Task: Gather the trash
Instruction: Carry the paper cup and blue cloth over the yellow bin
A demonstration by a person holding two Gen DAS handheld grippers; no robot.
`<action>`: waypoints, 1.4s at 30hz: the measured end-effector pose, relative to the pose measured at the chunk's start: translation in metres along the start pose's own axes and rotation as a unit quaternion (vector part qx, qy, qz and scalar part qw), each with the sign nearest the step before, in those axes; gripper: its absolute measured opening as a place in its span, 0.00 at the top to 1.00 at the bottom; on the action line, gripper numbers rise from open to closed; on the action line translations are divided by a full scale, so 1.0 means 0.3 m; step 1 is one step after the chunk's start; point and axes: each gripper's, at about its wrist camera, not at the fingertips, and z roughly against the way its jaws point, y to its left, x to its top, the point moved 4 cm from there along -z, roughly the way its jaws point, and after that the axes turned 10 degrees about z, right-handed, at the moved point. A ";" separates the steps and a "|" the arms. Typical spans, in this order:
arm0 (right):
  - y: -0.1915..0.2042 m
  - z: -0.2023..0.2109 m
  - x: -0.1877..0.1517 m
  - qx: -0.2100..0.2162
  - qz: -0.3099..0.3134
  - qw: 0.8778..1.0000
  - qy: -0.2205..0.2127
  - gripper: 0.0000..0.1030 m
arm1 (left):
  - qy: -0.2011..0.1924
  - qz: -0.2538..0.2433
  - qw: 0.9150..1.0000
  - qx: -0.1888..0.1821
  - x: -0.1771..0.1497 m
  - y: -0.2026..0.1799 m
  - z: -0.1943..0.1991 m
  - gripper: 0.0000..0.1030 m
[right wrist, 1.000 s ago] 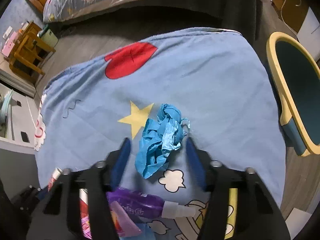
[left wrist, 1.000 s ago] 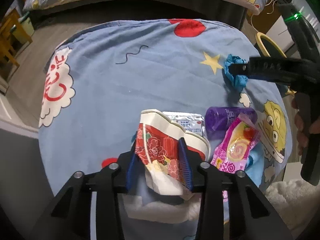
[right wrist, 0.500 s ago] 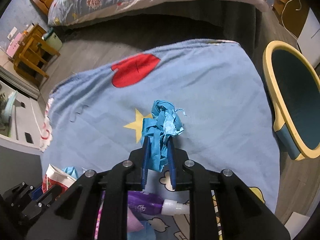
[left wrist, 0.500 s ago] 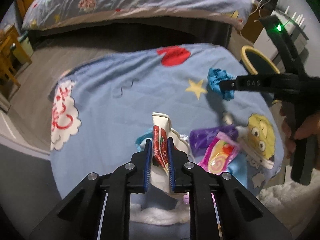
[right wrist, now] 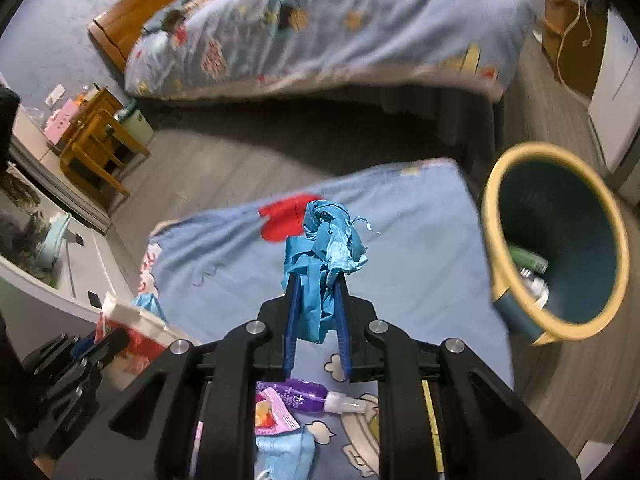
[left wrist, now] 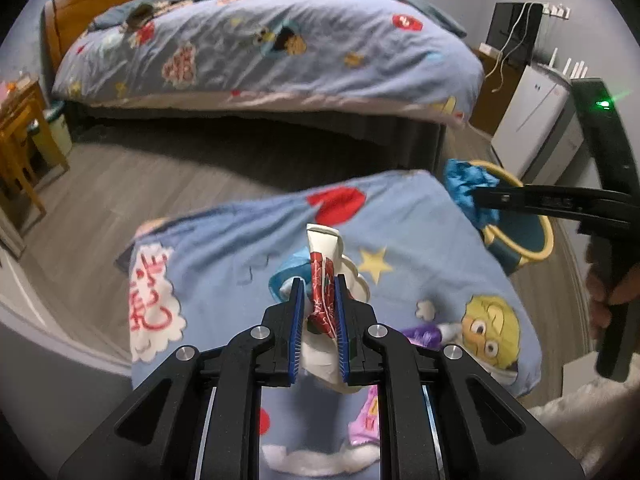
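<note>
Jaws both clamped: left gripper (left wrist: 318, 302) w/ crushed paper cup (left wrist: 325, 258), right gripper (right wrist: 317, 300) w/ blue wad (right wrist: 320, 248).

A low desk under a light blue cartoon cloth (right wrist: 420, 264) stands on the grey wood floor (right wrist: 224, 172). On the cloth lie a purple plastic bottle (right wrist: 298, 394), a pink candy wrapper (right wrist: 274, 414) and a pale blue crumpled piece (right wrist: 284, 454).

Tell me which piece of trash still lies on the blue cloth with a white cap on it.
The purple plastic bottle, lying on its side beside the pink candy wrapper; only it has a white cap. The crumpled blue wad and crushed red-and-white paper cup are held up in the tools.
</note>
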 end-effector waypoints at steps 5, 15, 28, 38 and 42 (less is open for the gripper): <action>-0.037 0.094 0.019 -0.025 0.038 0.999 -0.009 0.85 | -0.022 -0.008 1.000 0.001 0.043 -0.023 0.029 0.85; -0.190 0.163 -0.020 -0.016 0.012 0.999 -0.025 0.85 | -0.036 -0.043 0.998 0.010 0.062 -0.100 0.035 0.85; -0.352 0.152 -0.016 -0.013 -0.032 0.999 -0.030 0.85 | -0.037 -0.106 0.993 0.036 0.046 -0.263 -0.001 0.85; -0.502 0.174 -0.041 -0.029 -0.068 0.997 -0.034 0.85 | -0.046 -0.144 0.988 0.024 0.055 -0.445 -0.045 0.85; -0.560 0.176 -0.051 -0.034 -0.084 0.995 -0.034 0.85 | -0.047 -0.159 0.986 0.011 0.061 -0.526 -0.068 0.85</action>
